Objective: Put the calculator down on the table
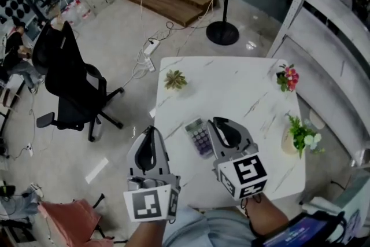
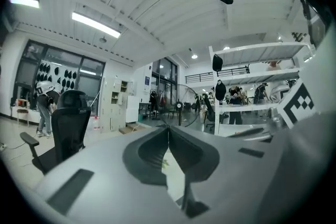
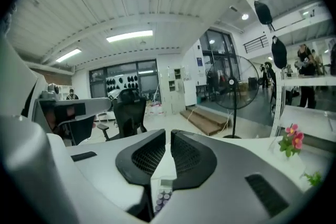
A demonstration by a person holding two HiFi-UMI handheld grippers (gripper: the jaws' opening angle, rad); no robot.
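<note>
Nearest us, the left claw (image 1: 151,131) hung off the worktop's (image 1: 231,87) edge, left of the calculator (image 1: 199,137) and well apart from it. We judged it parked out of the way, since the task needs one claw only. In the left gripper view its jaws met at the tips, and nothing sat between them (image 2: 168,128).

The right claw (image 1: 219,123) stood just right of the calculator, over the worktop. In the right gripper view its jaws were drawn in to a hairline gap at the tips (image 3: 169,134) and gripped nothing. The calculator's keys (image 3: 162,198) showed below the jaws, through the gap nearer the camera, not between the tips.

The calculator lay flat, keys up, on the near-left part of the worktop, close to the edge. We could not tell whether the right claw's flank touched it. Judgement: the set-down looked complete, with the calculator resting on its own weight.

Beyond the calculator stood a small green plant (image 1: 174,79). To its far right were pink flowers (image 1: 287,77), and nearer on the right a leafy pot (image 1: 299,136), all well apart from the calculator. Farthest, past the worktop, was a floor fan (image 1: 222,32). An office chair (image 1: 69,84) stood to the far left.
</note>
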